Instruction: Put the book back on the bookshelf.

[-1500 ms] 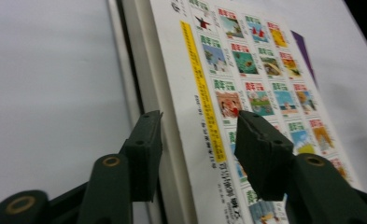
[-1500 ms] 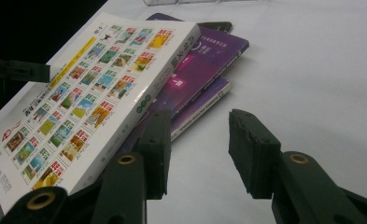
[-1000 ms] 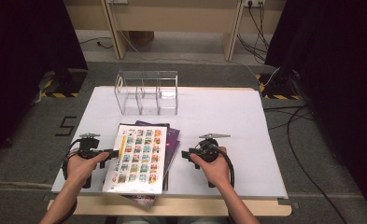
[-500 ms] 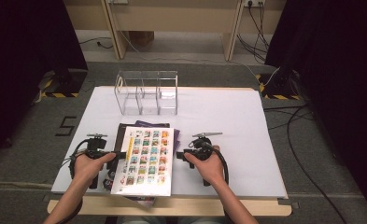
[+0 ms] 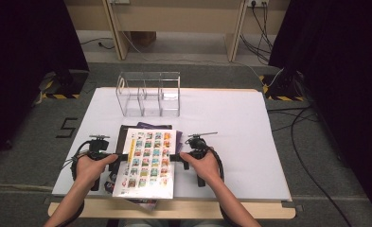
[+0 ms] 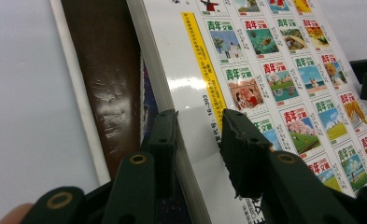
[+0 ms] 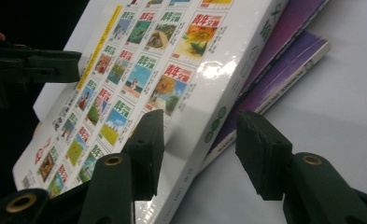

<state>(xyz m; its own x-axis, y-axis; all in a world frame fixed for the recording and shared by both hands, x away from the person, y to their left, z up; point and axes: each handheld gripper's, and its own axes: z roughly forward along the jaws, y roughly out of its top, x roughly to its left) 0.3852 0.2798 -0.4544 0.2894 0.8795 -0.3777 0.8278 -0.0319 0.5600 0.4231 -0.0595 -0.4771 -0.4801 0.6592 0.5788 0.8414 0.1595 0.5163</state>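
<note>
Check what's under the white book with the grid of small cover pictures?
Under the white book: a brown book on its left, purple books jutting out beyond its far right corner. Their covers are mostly hidden, so titles and exact count can't be told.

So the white book [image 5: 148,162] now sits nearer the bench's front edge, and the right gripper [image 5: 181,158] has moved in to its edge, jaws just opening around it.

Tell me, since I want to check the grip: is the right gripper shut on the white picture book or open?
Open. The right gripper straddles the white picture book's edge, jaws just opening, a gap beside one pad.
</note>
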